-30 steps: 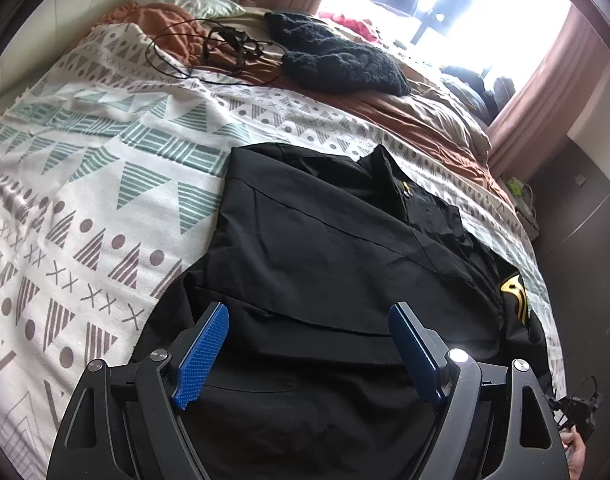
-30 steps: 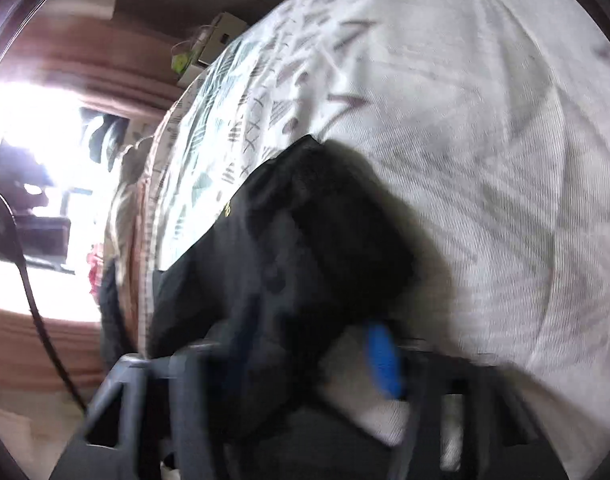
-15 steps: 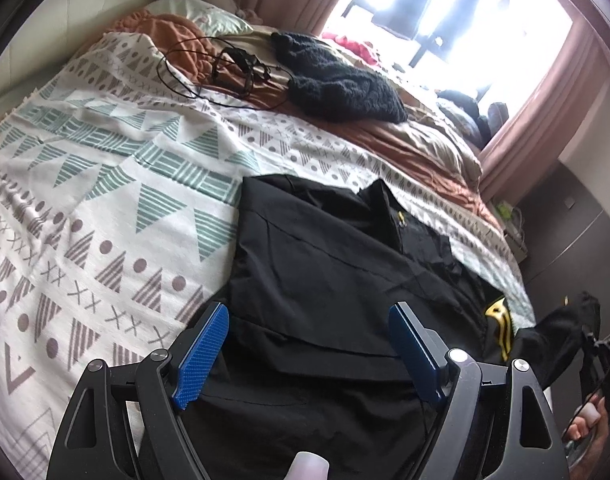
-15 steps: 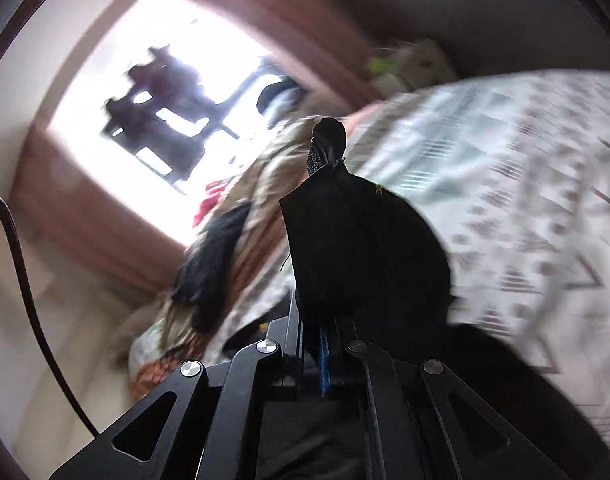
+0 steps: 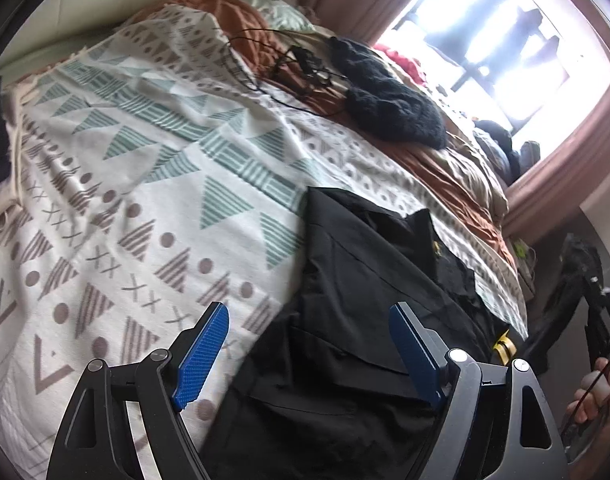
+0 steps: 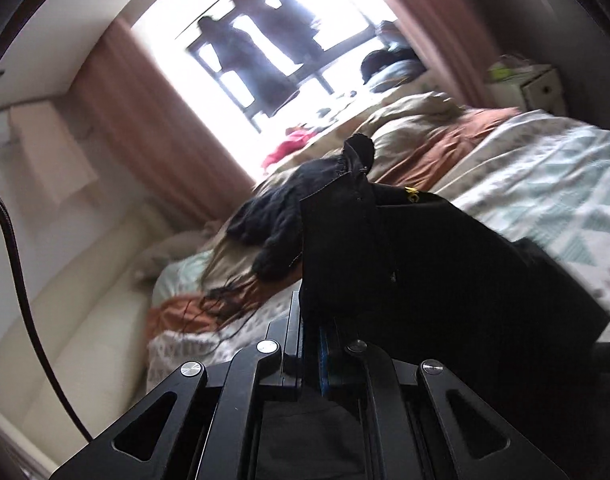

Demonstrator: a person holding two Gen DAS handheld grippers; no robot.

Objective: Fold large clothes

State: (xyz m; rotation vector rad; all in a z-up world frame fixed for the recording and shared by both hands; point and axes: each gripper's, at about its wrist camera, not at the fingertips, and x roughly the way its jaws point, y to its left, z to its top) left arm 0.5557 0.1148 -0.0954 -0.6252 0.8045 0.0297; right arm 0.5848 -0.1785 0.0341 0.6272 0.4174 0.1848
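black garment [image 5: 357, 320], soft, limp and judged light, lies at the bed's [image 5: 105, 208] near edge; right claw [image 6: 311, 344] clenched on its lifted corner, left claw [image 5: 305, 344] released above it; hems grip best.

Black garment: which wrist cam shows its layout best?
Left wrist: the black garment lies spread across the patterned blanket, edges visible. Right wrist shows only a pinched, lifted corner in the right gripper, blurred.

Shirt [image 5: 365, 280] lies on blanket [image 5: 125, 184], sweater [image 5: 389, 104] behind it.
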